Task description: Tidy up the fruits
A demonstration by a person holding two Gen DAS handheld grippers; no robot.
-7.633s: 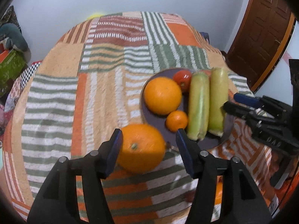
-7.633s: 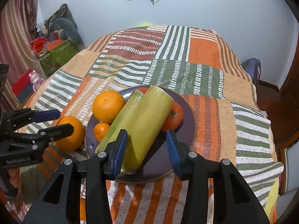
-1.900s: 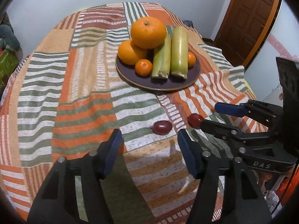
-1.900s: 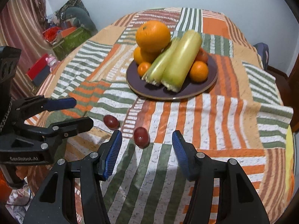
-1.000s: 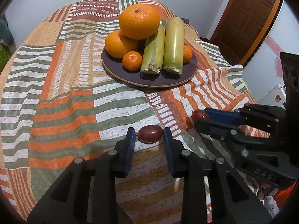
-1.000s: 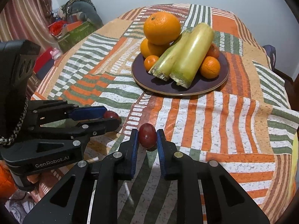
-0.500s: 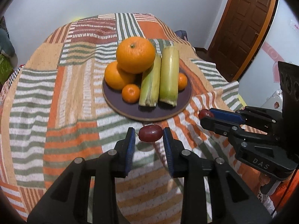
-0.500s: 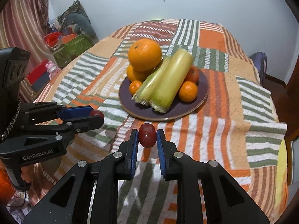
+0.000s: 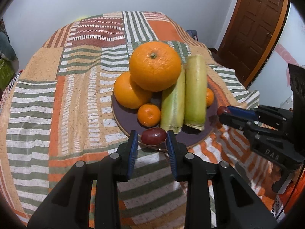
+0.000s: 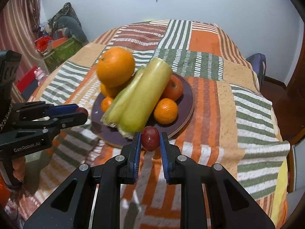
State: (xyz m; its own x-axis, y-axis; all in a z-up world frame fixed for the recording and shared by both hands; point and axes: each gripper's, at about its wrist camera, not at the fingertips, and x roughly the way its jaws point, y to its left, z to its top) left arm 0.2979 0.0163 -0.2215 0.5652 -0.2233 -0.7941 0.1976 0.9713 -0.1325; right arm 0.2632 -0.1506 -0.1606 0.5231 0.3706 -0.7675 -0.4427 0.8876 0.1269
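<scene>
Both tools are seen closed on small dark red fruits: the left tool (image 9: 154,140) is clamped on one dark red fruit (image 9: 153,136) held lengthwise between its blue pads, and the right tool (image 10: 150,140) is clamped on a second red fruit (image 10: 150,138) held upright. Each fruit is carried in the air at the near rim of the purple plate (image 9: 125,118), the left one over the plate's near edge, the right one just outside it on the side by the small mandarin (image 10: 165,111).

On the plate a large orange (image 9: 154,65) is balanced atop a second orange (image 9: 129,92), leaning against two pale green stalks (image 9: 185,95) (possibly sugarcane, though this cannot be settled). A small mandarin (image 9: 149,114) lies at the near side of the plate, close by the left tool's fruit.

Little bare plate is left, and that only at the near rim. If a fruit is released there, it may be expected to roll off onto the counter (image 9: 76,87), since these fruits are round and smooth and the rim looks shallow. If either tool is pushed further in, the stalks or the lower orange could be nudged and the top orange, which looks poorly seated, could be toppled. With both tools converging on the same narrow strip, a collision between them is also possible.
</scene>
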